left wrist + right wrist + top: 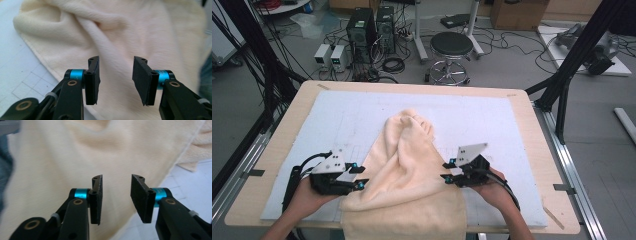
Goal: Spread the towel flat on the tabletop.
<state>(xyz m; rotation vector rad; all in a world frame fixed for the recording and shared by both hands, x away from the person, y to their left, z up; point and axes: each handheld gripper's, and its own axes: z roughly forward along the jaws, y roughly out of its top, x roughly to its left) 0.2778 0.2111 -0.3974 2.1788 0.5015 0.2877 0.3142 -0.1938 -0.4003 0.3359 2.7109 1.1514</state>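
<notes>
High view: towel (404,180) overhanging table's (532,125) near edge

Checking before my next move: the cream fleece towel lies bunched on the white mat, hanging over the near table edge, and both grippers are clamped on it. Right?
Not quite. Neither gripper is clamped: the left gripper and right gripper both stand open above the cream fleece towel, nothing between their pads, as each gripper view shows. The rest holds: the towel lies bunched on the white mat and hangs over the near table edge.
</notes>
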